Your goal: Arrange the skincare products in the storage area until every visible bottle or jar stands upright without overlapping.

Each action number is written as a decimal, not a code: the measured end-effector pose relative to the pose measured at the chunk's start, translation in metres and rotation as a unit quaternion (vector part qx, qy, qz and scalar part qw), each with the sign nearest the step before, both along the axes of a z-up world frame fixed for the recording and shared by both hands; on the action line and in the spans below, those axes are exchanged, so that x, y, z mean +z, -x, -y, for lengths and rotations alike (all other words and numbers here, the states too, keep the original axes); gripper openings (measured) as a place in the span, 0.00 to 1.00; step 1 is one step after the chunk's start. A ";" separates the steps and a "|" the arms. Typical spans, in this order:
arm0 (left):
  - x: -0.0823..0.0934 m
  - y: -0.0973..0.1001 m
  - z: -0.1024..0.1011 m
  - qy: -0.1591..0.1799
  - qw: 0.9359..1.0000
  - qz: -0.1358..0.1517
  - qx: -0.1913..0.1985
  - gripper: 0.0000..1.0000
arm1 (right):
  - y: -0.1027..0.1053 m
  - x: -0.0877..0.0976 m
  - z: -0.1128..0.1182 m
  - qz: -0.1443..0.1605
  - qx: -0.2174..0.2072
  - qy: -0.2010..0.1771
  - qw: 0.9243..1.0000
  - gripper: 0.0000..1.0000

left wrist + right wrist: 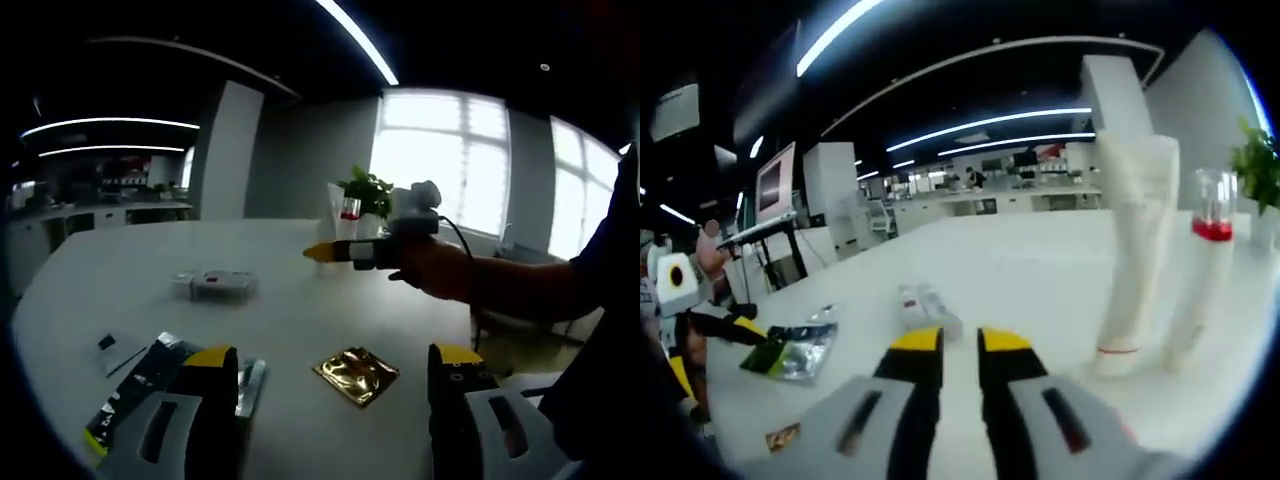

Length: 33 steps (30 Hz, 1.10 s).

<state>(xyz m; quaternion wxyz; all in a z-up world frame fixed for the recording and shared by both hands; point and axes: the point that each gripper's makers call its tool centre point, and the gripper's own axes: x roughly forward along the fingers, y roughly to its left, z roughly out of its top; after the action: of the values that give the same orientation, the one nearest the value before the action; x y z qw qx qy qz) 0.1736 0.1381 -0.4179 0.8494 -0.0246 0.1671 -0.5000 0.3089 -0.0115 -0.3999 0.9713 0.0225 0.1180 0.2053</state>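
two tubes [1137, 260] stand upright on the counter [1040, 260]. box [928, 308] lies flat just past my right gripper [960, 345], fingers nearly shut, empty. left gripper [335, 365] wide open, empty. next: i reckon i open right and stand the box.

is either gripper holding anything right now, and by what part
Nothing is held. The left hand-held gripper is open above the table. The right hand-held gripper has its jaws nearly together with nothing between them, short of the small box.
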 end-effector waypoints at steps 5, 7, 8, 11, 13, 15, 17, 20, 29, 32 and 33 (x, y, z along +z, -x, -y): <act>0.000 0.001 0.000 0.000 1.000 -0.001 0.001 0.79 | 0.000 0.002 -0.007 0.001 0.010 0.003 1.000 0.15; 0.001 0.001 -0.001 0.001 1.000 -0.001 0.002 0.79 | -0.001 0.002 -0.012 0.000 0.017 0.004 1.000 0.17; 0.000 0.001 -0.001 0.000 1.000 -0.001 0.003 0.79 | -0.001 0.001 -0.014 -0.002 0.021 0.006 1.000 0.18; 0.001 0.000 -0.003 0.001 1.000 -0.001 0.006 0.79 | 0.000 0.001 -0.020 -0.005 0.032 0.010 0.999 0.21; 0.000 0.001 -0.003 0.001 1.000 -0.003 0.006 0.79 | 0.000 0.002 -0.024 -0.005 0.038 0.013 0.999 0.23; 0.000 0.001 -0.003 0.000 1.000 -0.002 0.007 0.79 | 0.000 0.002 -0.028 -0.007 0.047 0.015 0.999 0.25; 0.000 0.001 -0.002 0.001 1.000 -0.003 0.006 0.79 | 0.001 0.001 -0.033 -0.012 0.057 0.017 0.998 0.29; 0.000 0.002 -0.002 0.000 1.000 -0.002 0.007 0.79 | 0.000 -0.001 -0.037 -0.016 0.064 0.023 0.998 0.32; 0.000 0.002 -0.004 0.003 1.000 -0.003 0.010 0.79 | 0.002 -0.005 -0.055 -0.036 0.101 0.042 0.993 0.43; 0.000 0.002 -0.006 0.002 1.000 -0.003 0.011 0.79 | 0.002 -0.003 -0.060 -0.038 0.110 0.045 0.992 0.53; 0.000 0.002 -0.006 0.003 1.000 -0.003 0.012 0.79 | 0.003 -0.003 -0.062 -0.043 0.115 0.048 0.991 0.56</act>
<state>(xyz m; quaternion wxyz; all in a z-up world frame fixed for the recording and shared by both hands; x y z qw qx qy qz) 0.1721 0.1441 -0.4177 0.8546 -0.0307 0.1678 -0.4905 0.3064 0.0506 -0.4025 0.9353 -0.0290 0.1707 0.3086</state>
